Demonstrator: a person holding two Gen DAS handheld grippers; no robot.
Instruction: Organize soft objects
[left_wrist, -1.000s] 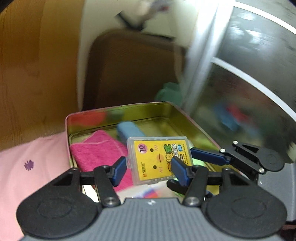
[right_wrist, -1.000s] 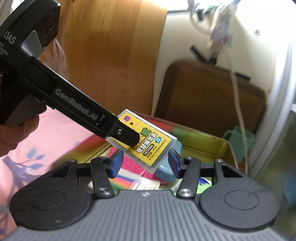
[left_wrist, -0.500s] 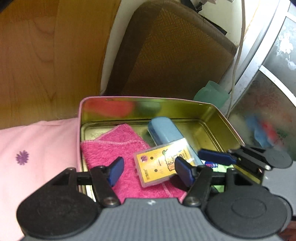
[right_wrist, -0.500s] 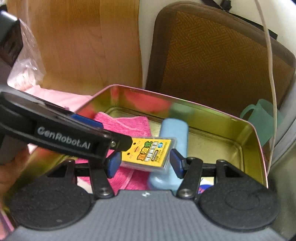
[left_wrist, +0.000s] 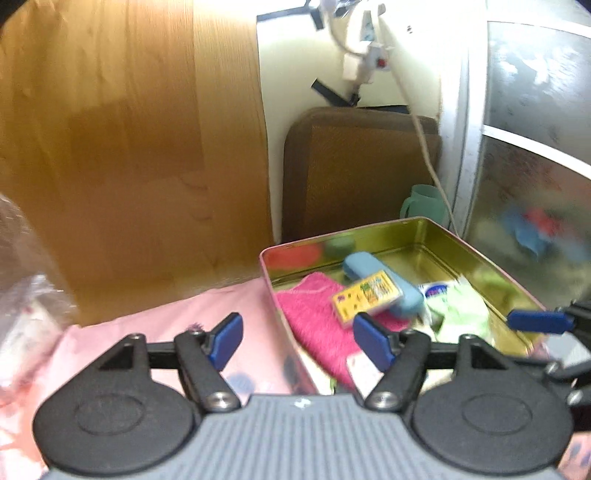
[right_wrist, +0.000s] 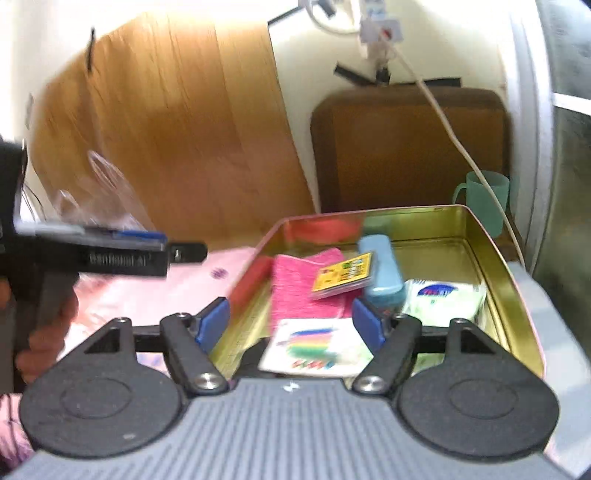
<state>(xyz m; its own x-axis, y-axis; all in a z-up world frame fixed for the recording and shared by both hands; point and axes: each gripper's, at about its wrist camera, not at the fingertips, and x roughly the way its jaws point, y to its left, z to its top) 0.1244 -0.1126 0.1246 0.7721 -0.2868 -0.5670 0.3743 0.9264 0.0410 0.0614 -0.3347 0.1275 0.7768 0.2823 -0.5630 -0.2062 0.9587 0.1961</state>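
Observation:
A gold metal tin holds a pink towel, a light blue case, a yellow card pack lying on towel and case, a green-white tissue pack and a white packet with coloured stripes. My left gripper is open and empty, over the tin's left wall. My right gripper is open and empty above the tin's near end.
The tin sits on pink flowered bedding. A wood headboard, a brown cushion, a teal cup and a white cable stand behind. A clear plastic bag lies at the left.
My left gripper let go of the yellow card pack, which now lies in the tin, and pulled back to the left. My right gripper has also drawn back.

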